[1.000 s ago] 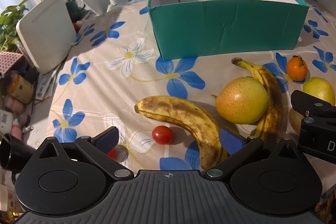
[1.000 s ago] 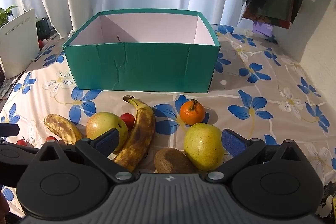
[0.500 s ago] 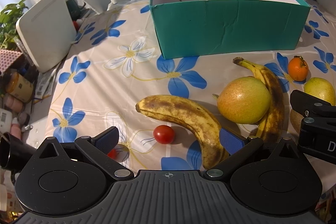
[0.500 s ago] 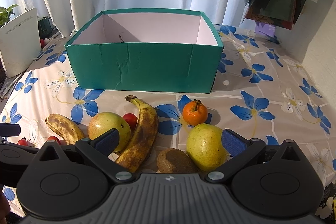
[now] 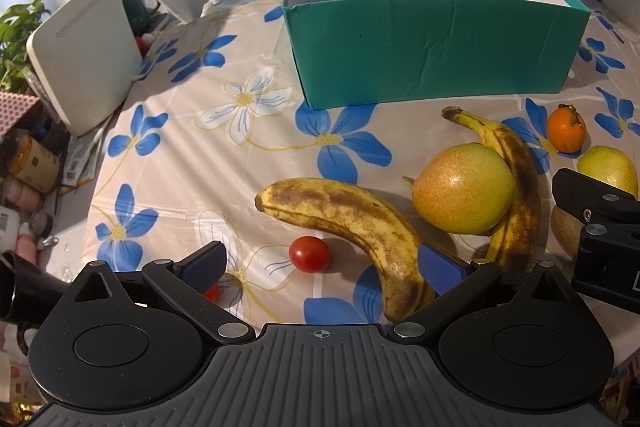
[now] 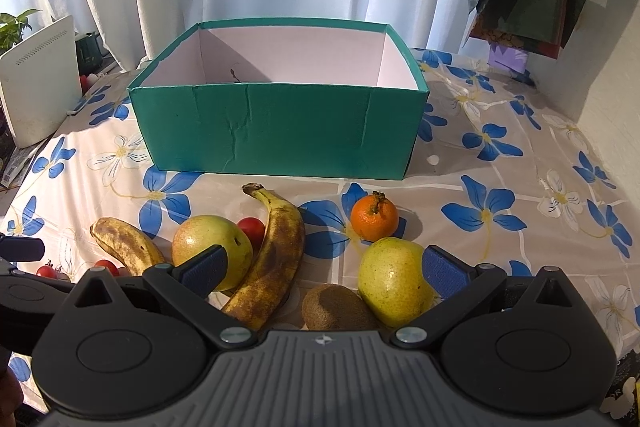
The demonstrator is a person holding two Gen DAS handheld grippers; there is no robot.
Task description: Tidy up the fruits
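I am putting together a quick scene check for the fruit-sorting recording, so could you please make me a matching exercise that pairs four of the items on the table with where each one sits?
Things:
1. tangerine
2. kiwi
3. cherry tomato
4. teal box

Places:
A. between the open fingers of the left gripper
B. at the back of the table, behind all the fruit
C. just beyond the yellow-green pear, toward the box
D. low in the right wrist view, between the spotted banana and the yellow-green pear

Pairs: 1-C, 2-D, 3-A, 4-B
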